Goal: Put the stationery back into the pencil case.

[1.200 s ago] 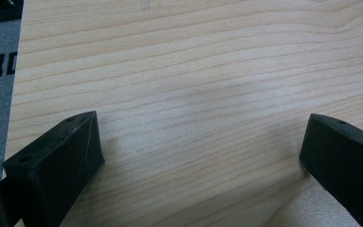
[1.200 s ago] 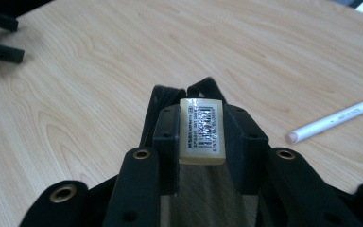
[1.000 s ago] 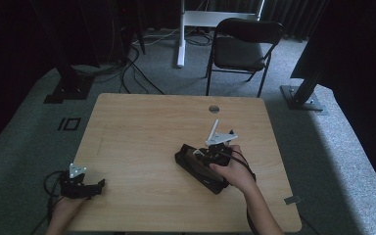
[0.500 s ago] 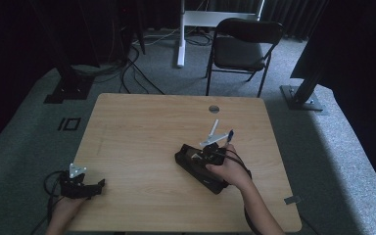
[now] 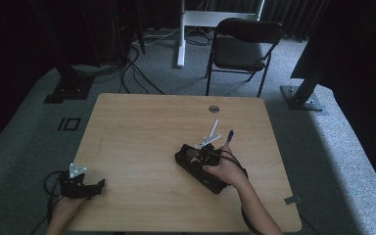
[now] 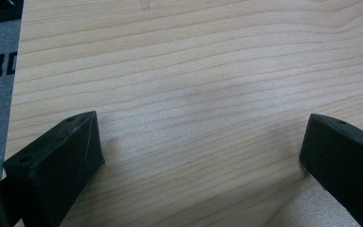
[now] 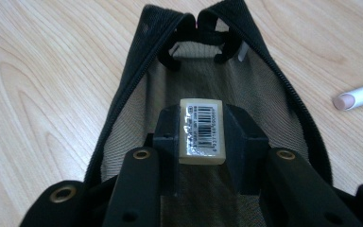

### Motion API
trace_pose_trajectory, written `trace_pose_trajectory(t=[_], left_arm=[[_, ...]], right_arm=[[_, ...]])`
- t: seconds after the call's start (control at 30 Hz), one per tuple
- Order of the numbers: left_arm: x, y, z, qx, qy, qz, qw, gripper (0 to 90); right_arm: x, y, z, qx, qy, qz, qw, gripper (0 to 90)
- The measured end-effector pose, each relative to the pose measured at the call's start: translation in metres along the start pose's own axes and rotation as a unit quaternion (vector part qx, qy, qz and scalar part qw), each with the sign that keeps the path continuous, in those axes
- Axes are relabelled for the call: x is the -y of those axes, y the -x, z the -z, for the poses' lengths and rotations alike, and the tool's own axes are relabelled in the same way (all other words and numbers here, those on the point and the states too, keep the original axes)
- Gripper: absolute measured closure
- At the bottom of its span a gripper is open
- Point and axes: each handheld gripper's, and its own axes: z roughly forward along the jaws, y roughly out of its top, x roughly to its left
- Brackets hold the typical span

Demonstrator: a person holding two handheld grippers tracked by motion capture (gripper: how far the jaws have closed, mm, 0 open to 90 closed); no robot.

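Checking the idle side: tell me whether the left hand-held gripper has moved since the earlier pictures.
No. The left hand-held gripper sits at the same spot by the table's near-left edge.

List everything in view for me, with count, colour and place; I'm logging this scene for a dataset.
table: one, light wood, centre.
pencil case: one, black mesh, open, on the table's right half.
eraser: one, white with a barcode label, clamped over the open case.
pens: two, one white, one blue-tipped, just beyond the case.
chair: one, black, behind the table.
stand bases: two, dark, on the grey carpet.
left gripper: one, black, jaws wide apart, near-left table edge.
right gripper: one, black, over the case.
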Motion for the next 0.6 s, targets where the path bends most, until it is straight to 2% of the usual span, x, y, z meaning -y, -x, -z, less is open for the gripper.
trace_pose_trajectory(t=[0.6], left_arm=[[0.0, 0.0, 0.0, 0.0, 0.0, 0.0, 1.0, 0.1]], right_arm=[[-0.001, -0.003, -0.017, -0.002, -0.048, 0.005, 0.9988, 68.0]])
